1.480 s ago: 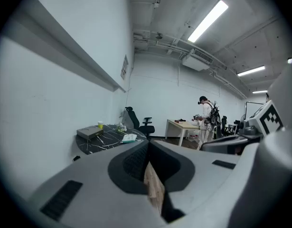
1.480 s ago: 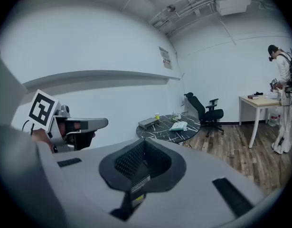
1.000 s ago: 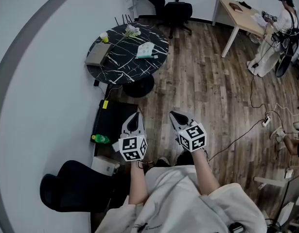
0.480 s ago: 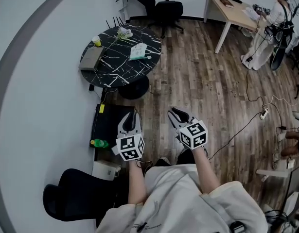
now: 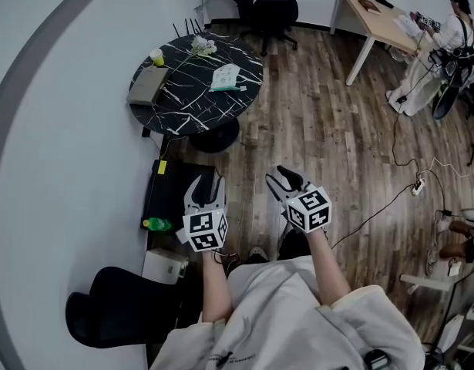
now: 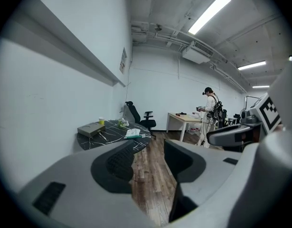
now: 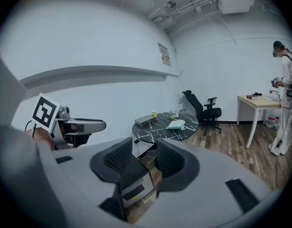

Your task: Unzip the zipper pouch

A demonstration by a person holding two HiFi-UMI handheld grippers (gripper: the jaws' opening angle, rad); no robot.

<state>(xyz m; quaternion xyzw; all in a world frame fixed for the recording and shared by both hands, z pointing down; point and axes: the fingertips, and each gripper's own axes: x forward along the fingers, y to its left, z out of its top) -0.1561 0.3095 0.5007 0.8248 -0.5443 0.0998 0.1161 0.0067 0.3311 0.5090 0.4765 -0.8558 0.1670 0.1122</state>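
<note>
I see a dark wood-plank floor (image 5: pixel 321 129) running up to a plain white wall (image 5: pixel 59 129). A round black marble-patterned table (image 5: pixel 183 102) stands near that wall, with a black office chair (image 5: pixel 273 10) beyond it and a light wooden desk (image 5: pixel 379 21) at far right. Another black chair (image 5: pixel 117 303) sits close by me. Long strip lights (image 6: pixel 210 12) glow on the ceiling.

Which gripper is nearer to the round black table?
Left. The left gripper is in line with the table, well short of it; the right gripper is further to the right. Both grippers' fingers are opening, nothing between them.
</note>
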